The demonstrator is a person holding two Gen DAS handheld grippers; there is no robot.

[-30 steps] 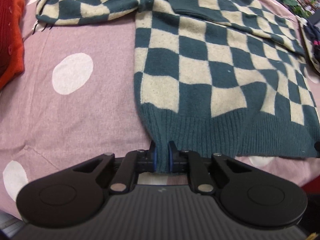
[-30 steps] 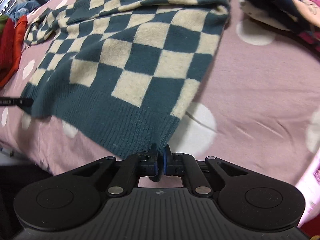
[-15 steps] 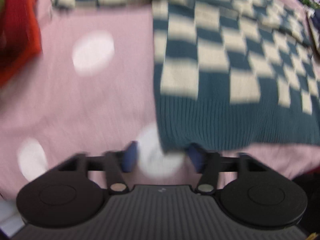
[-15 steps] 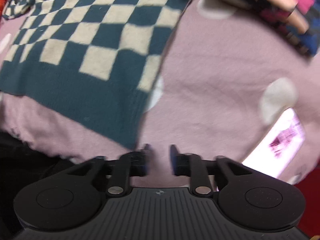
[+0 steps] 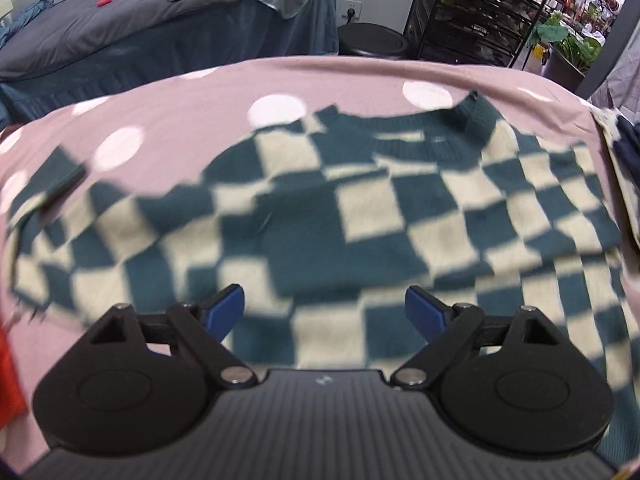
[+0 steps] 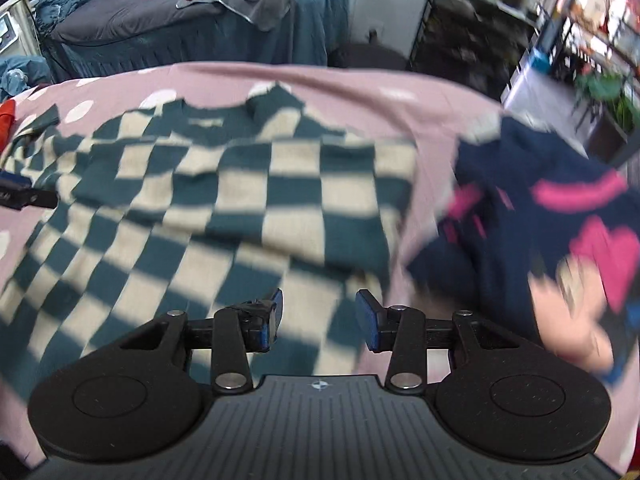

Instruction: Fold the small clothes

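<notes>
A teal and cream checkered sweater [image 5: 360, 216] lies flat on the pink polka-dot sheet [image 5: 192, 100], its dark collar at the far edge. It also shows in the right wrist view [image 6: 248, 196]. My left gripper [image 5: 325, 312] is open and empty above the sweater's left middle. My right gripper [image 6: 319, 316] is open and empty above the sweater's right side. The left gripper's finger [image 6: 24, 196] shows at the left edge of the right wrist view. Both views are motion-blurred.
A navy and pink garment [image 6: 552, 220] lies on the sheet right of the sweater. A red garment [image 5: 10, 376] sits at the left edge. Behind stand a dark grey bed [image 5: 120, 16], a black stool [image 5: 372, 40] and metal shelving [image 5: 472, 8].
Both grippers let go of the sweater's ribbed hem and opened. They rose and moved forward over the sweater's body, and the views tilted up to show the room.
</notes>
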